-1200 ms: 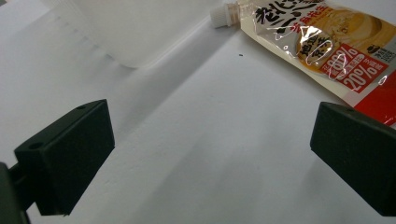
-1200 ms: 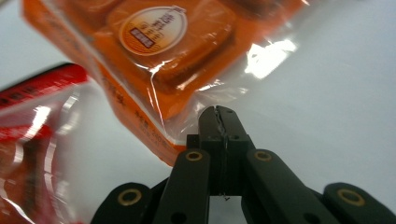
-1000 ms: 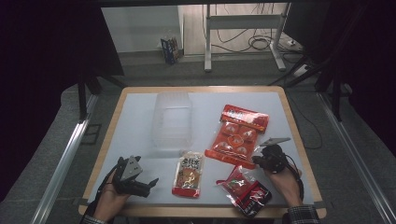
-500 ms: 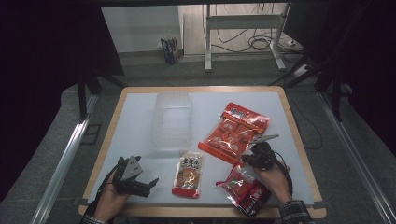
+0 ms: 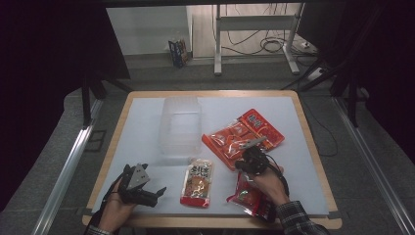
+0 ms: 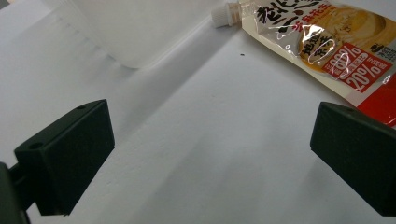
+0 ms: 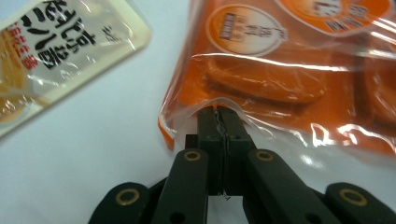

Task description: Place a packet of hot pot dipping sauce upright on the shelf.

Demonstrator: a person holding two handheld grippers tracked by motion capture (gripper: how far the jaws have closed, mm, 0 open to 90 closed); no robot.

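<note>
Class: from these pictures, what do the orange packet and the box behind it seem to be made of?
Orange packet: thin, glossy plastic film, most likely; it shows glare and creases, and puckers where the right gripper pinches its edge. Box: probably translucent, cloudy plastic; the white table shows faintly through its walls.

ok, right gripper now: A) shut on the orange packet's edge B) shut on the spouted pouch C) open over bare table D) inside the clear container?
A: in the right gripper view the right gripper is pinched on the edge film of the orange packet.
</note>
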